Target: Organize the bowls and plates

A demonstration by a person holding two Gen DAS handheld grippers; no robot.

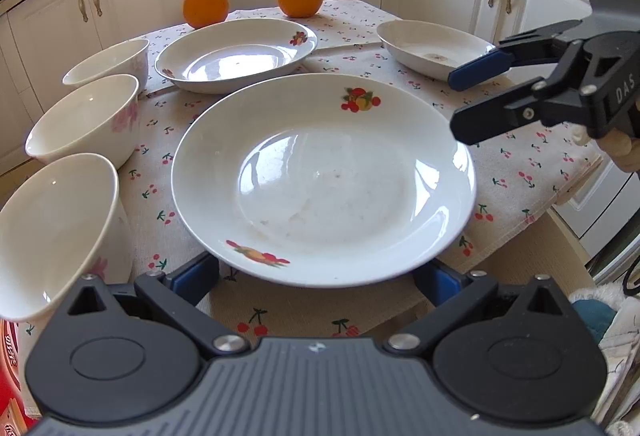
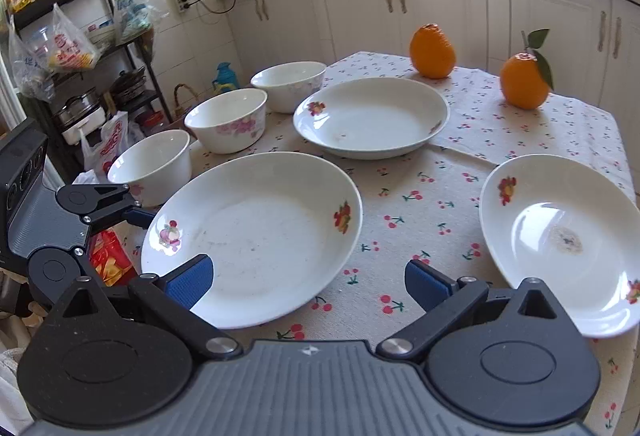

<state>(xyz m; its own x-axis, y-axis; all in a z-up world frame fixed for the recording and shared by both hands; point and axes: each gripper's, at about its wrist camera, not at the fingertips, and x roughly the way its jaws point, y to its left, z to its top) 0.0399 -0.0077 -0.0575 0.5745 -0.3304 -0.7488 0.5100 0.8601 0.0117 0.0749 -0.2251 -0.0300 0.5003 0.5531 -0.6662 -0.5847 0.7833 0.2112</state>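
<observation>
Three plates and three bowls sit on the cherry-print tablecloth (image 1: 520, 171); the nearest plate (image 1: 324, 179) lies at twelve o'clock, just beyond the left gripper (image 1: 316, 278), jaws wide and empty, nearer than the empty, open right gripper (image 2: 308, 282).

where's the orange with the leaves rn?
The leafy orange stands at the table's far edge, right of the plain orange, behind the far plate.

Three bowls (image 2: 226, 119) are standing along the table's (image 2: 420, 203) left edge, three plates (image 2: 256, 236) lying beside them, two oranges (image 2: 432, 51) sitting behind.
</observation>
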